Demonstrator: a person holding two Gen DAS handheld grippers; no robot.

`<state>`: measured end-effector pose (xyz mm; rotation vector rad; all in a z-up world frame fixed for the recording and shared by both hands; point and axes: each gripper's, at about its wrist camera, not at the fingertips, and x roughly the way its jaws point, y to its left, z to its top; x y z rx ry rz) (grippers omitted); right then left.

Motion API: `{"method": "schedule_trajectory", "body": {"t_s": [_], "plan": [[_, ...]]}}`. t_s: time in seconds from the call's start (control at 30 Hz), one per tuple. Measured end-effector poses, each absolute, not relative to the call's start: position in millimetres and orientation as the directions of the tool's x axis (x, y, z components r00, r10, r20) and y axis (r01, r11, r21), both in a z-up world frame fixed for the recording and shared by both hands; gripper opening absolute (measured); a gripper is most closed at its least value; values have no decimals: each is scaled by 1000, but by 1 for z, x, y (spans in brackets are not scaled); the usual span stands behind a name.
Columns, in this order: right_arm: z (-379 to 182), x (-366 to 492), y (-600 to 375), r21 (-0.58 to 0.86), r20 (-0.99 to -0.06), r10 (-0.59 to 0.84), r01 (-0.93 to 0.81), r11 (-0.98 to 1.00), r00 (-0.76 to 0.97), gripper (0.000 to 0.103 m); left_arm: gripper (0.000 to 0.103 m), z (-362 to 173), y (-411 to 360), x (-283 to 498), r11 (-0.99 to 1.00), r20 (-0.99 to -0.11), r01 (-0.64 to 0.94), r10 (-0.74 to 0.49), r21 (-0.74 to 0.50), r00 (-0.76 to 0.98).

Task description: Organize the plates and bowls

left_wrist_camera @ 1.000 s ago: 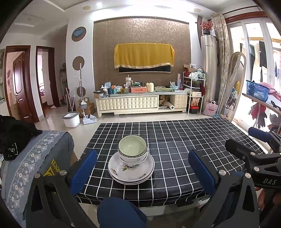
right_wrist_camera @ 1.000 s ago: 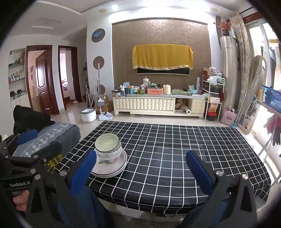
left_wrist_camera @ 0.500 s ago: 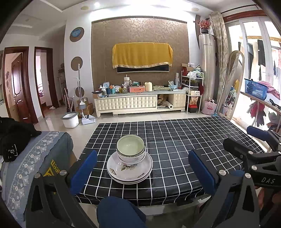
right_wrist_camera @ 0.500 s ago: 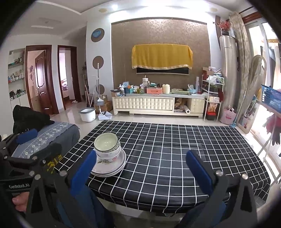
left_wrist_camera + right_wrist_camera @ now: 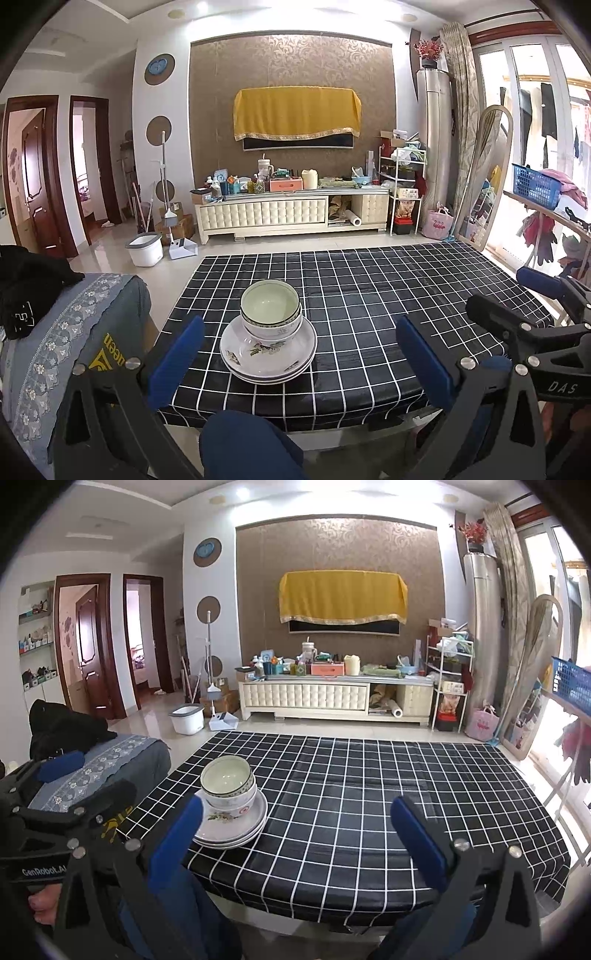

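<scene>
checkered table [image 5: 388,295] – stacked bowls [image 5: 270,312], plates [image 5: 268,354]

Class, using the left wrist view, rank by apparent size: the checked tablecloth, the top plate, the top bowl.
1. Checked tablecloth
2. Top plate
3. Top bowl
The bowl sits stacked on the plate, so nearness hardly skews it.

A domestic living room is shown. A low upholstered TV cabinet [image 5: 291,214], cluttered with household items, is set against a patterned feature wall, beneath a screen draped in yellow cloth [image 5: 297,110]. A mop bucket [image 5: 145,250], laundry basket [image 5: 536,186] and hung clothing are seen. A checked-cloth table [image 5: 388,295] is present.
</scene>
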<state>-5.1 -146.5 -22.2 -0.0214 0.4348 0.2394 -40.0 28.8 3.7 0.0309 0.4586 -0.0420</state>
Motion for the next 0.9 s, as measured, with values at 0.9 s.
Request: {"method": "schedule_trajectory", "body": {"t_s": [0.9], "plan": [[-26, -3, -149, 28, -444, 207, -217, 976, 872, 103, 103, 2, 31, -40, 999, -451, 40, -39, -6, 892]]}}
